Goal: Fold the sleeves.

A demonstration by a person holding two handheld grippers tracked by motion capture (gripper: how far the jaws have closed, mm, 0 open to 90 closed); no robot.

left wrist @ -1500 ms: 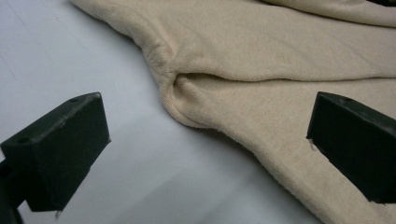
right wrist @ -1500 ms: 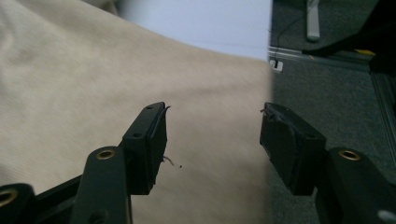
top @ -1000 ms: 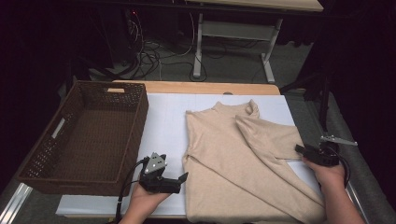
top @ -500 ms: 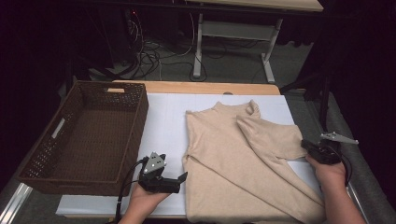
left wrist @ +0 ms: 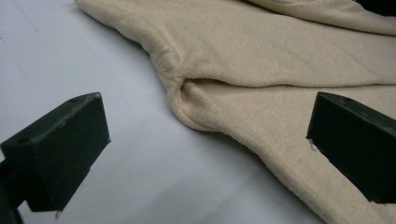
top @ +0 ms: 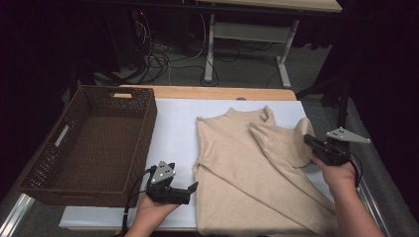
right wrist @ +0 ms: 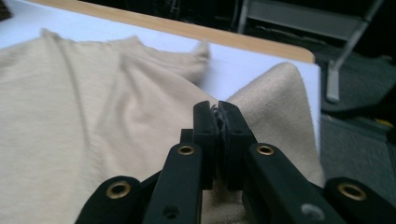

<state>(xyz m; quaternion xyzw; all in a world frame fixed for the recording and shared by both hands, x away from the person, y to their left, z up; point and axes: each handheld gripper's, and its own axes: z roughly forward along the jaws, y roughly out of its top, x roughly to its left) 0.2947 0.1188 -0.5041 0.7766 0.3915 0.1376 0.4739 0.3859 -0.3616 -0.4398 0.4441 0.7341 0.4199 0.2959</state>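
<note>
The right tool point(top: 310, 140), its jaws just closed on the beige sweater's point(top: 247, 173) sleeve, lifts it beside the basket point(top: 94, 143) on the table point(top: 173, 133), while the left tool point(left wrist: 201, 154) gapes at the sweater's edge, and the right gripper view confirms the clamp, starting a fold.

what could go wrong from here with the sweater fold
The right gripper is shut on a thin pinch of the sweater's right edge, lifted off the white table cover; the knit could slip out mid-fold. The left gripper rests open beside the sweater's left edge, holding nothing down, so pulling the raised fabric across may drag the whole sweater and undo the sleeve already folded over.
</note>
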